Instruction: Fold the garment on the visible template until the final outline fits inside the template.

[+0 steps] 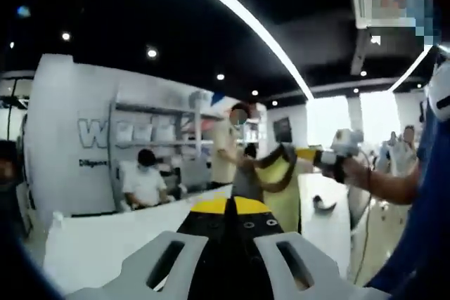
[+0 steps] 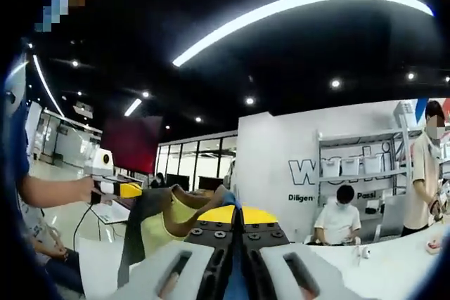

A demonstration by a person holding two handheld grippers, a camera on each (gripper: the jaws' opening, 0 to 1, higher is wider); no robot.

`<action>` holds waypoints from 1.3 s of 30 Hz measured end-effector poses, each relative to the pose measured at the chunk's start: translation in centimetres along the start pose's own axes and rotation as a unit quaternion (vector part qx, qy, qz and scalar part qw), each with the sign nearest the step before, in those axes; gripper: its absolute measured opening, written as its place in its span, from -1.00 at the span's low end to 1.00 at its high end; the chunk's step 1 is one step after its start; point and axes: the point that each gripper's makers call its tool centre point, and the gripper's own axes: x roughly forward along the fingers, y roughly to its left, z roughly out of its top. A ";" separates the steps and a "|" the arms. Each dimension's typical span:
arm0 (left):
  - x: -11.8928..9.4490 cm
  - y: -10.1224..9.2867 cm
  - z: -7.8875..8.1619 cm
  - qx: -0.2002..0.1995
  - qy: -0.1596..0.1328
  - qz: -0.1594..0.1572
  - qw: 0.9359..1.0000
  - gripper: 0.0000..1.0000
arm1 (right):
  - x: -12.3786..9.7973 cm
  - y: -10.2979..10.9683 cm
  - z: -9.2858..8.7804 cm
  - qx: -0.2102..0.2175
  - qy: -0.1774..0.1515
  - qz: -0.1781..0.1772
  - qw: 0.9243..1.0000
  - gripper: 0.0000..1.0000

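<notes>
A yellow-green garment (image 1: 281,186) with dark grey parts and a brown collar hangs in the air above the white table (image 1: 98,244). In the left gripper view my left gripper (image 1: 229,204) has its yellow-tipped jaws pressed together at the garment's grey edge. My right gripper (image 1: 318,154) comes in from the right, held by a hand, and pinches the garment's top. In the right gripper view the garment (image 2: 165,219) stretches from my left gripper (image 2: 133,190) to my right gripper (image 2: 236,214), whose jaws are shut on the cloth.
A seated person in white (image 1: 144,184) and a standing person in a beige shirt (image 1: 226,152) are at the table's far side. Shelves with white bins (image 1: 151,131) line the wall behind. A small dark object (image 1: 323,206) lies on the table (image 2: 380,265).
</notes>
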 end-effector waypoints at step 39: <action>-3.7 -6.5 -6.0 -0.052 0.006 -0.030 0.998 -1.00 | -5.0 3.9 -6.2 0.058 0.060 0.037 0.996 -1.00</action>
